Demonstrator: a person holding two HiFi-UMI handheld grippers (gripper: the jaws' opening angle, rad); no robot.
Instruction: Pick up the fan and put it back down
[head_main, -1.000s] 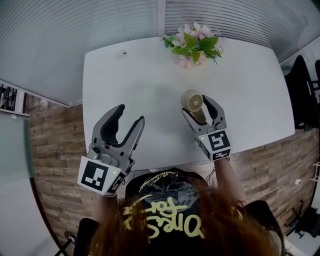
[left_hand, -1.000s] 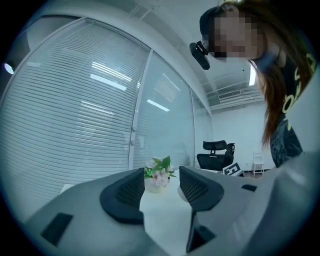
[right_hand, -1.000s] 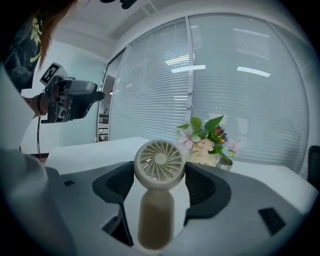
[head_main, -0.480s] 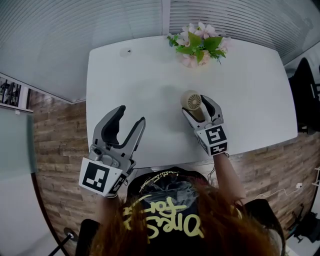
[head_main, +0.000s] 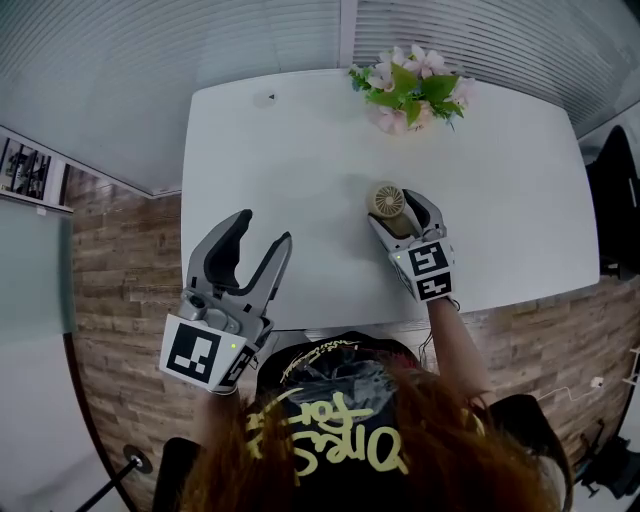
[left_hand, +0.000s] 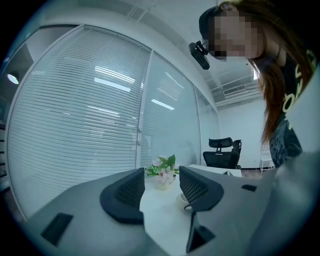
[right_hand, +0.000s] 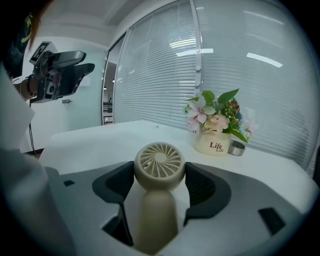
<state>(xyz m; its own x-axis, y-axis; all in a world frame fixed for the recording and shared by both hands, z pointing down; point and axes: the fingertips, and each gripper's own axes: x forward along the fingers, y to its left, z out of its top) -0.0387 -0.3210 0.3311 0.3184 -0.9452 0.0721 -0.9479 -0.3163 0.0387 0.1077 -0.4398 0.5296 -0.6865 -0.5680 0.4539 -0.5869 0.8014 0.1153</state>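
Two grippers were noted toward the near edge of the white desk (head_main: 300, 150), both on the person's side of the flower pot (head_main: 397, 118).

Left gripper (head_main: 262, 230): positioned to the near left of the flower pot and well apart from it. Its fingers (left_hand: 125, 195) were spread wide with nothing between them; only bare desk showed in the gap.

Right gripper (head_main: 398, 213): positioned almost directly in front of the flower pot, closer to it than the left gripper, not touching it, and tipped somewhat downward. Its fingers (right_hand: 202, 187) were closed on the fan (right_hand: 160, 162), one pad against each side of the round beige head. The handle ran back between them toward the camera. Whether any part of the fan touched the desk could not be determined from any view.

A small metal cup (right_hand: 236, 148) stood just beside the flower pot, on its right in the right gripper view. Closed blinds (head_main: 150, 50) ran along the glass wall behind the flower pot. An office chair (left_hand: 222, 154) stood right of the flower pot and farther off in the left gripper view.
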